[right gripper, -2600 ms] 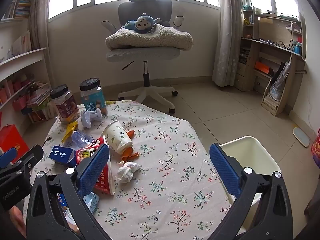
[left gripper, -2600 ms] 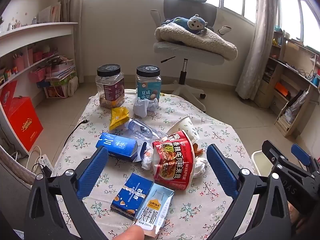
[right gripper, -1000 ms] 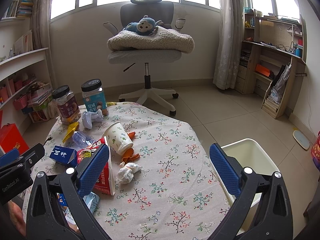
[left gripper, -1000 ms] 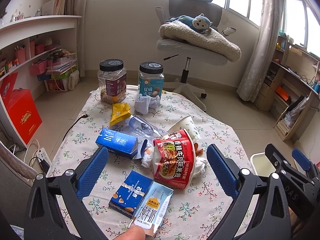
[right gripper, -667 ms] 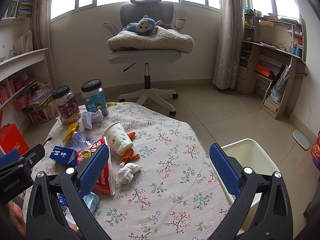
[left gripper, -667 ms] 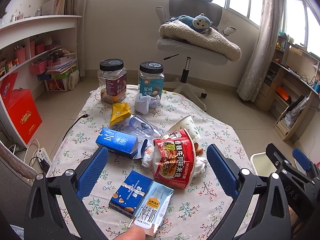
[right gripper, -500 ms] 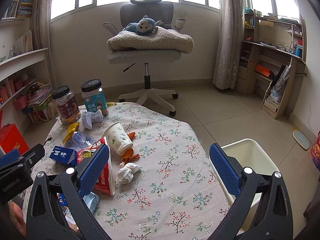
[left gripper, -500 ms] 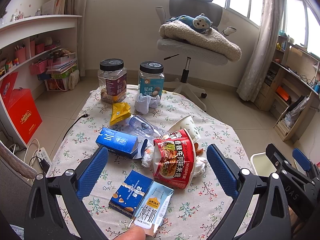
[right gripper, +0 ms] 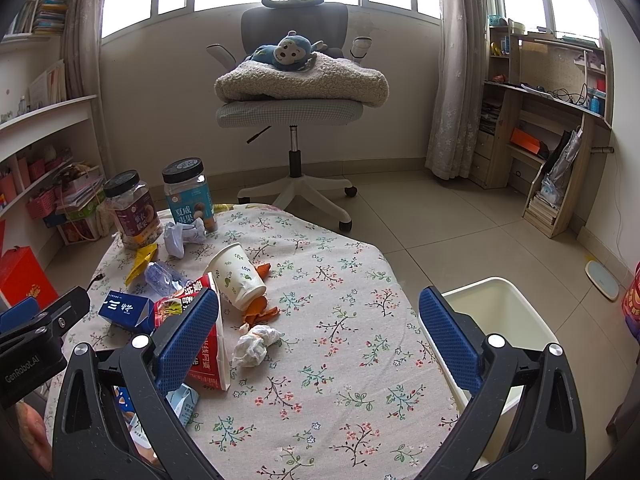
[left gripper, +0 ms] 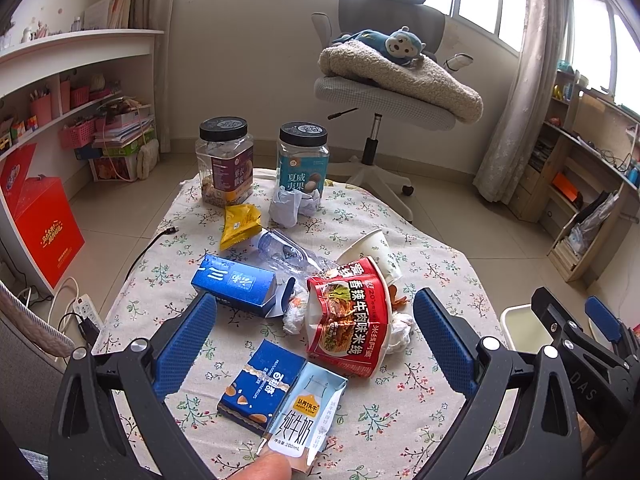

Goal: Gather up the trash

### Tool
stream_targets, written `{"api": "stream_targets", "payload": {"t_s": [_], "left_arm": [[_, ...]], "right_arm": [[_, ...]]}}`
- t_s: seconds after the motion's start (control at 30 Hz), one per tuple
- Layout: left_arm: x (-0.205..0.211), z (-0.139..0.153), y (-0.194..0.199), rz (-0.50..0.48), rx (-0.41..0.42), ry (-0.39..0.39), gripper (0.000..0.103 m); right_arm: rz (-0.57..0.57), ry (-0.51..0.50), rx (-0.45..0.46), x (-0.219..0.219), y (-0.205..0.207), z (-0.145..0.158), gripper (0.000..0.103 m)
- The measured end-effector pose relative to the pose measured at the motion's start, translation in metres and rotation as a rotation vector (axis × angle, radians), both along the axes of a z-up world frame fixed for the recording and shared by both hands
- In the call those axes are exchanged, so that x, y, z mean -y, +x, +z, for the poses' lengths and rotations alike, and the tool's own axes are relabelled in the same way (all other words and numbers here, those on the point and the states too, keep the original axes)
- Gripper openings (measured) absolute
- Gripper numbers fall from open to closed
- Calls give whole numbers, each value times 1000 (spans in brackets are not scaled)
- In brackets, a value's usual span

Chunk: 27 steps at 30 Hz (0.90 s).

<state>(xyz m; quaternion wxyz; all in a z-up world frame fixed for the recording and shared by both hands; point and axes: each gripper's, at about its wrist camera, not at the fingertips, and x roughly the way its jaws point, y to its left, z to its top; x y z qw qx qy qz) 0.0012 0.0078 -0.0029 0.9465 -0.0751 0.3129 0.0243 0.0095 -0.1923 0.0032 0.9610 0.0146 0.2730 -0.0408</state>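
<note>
Between the left gripper's [left gripper: 314, 336] blue pads, which are standing wide apart w/ nothing in them, a red noodle cup [left gripper: 349, 322] is lying tipped on the floral tablecloth [left gripper: 424, 396]. Just below it a dark blue biscuit box [left gripper: 258, 386] and a pale milk carton [left gripper: 306, 412] are lying side by side, touching; a fingertip is showing at the carton's near end. Further out: a blue carton [left gripper: 234, 280] w/ an open flap, a crushed clear bottle [left gripper: 286, 250], a yellow snack bag [left gripper: 240, 226], a crumpled tissue [left gripper: 292, 206], then two black-lidded jars [left gripper: 226, 160] at the far edge.

Right gripper [right gripper: 318, 338] is hovering over the near right part of the table, jaws also spread wide & holding nothing. Near its left pad a white tissue wad [right gripper: 256, 344] is sitting beside orange peel [right gripper: 260, 312] and a tipped paper cup [right gripper: 238, 276]. Off the table's right edge, just beside it, a white bin [right gripper: 500, 320] is standing on the tiled floor. An office chair [right gripper: 292, 112] w/ a blanket & plush monkey is standing well behind.
</note>
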Motion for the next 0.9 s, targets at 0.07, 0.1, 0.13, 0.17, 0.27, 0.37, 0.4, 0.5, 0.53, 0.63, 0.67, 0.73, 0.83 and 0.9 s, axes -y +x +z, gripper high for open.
{"api": "stream_targets", "payload": {"t_s": [0.07, 0.1, 0.13, 0.17, 0.27, 0.37, 0.4, 0.5, 0.53, 0.63, 0.67, 0.73, 0.83, 0.9], "left_arm": [[0, 0, 0, 0, 0, 0, 96], [0, 0, 0, 0, 0, 0, 96], [0, 0, 0, 0, -1, 0, 96], [0, -1, 0, 0, -2, 0, 96], [-1, -4, 0, 1, -4, 0, 96], [-1, -5, -1, 1, -5, -1, 96], [-1, -6, -1, 1, -6, 0, 96], [0, -13, -2, 2, -9, -2, 96], [0, -14, -2, 3, -10, -3, 96], [-3, -15, 3, 4, -27, -4, 96], [-5, -15, 6, 2, -40, -4, 96], [-11, -8, 14, -3, -50, 2, 96], [-31, 6, 28, 21, -50, 12, 96], [-52, 12, 41, 48, -74, -34, 97]], "right_arm": [[0, 0, -2, 0, 0, 0, 96], [1, -1, -4, 0, -1, 0, 96], [2, -2, -5, 0, 0, 0, 96], [2, -3, -6, 0, 0, -1, 96], [2, -4, -7, 0, 0, -1, 96], [2, -4, -9, 0, 0, -1, 96], [2, -3, -10, 0, 0, -2, 96], [2, -3, -11, 1, 0, -3, 96], [3, -2, -12, 1, 0, -2, 96], [13, 5, -33, 1, 5, -3, 96], [19, 12, -45, 1, 8, -2, 96], [36, 28, -77, 1, 16, 1, 96], [60, 40, -120, -1, 28, 7, 96], [85, 69, -161, -2, 40, 10, 96]]}}
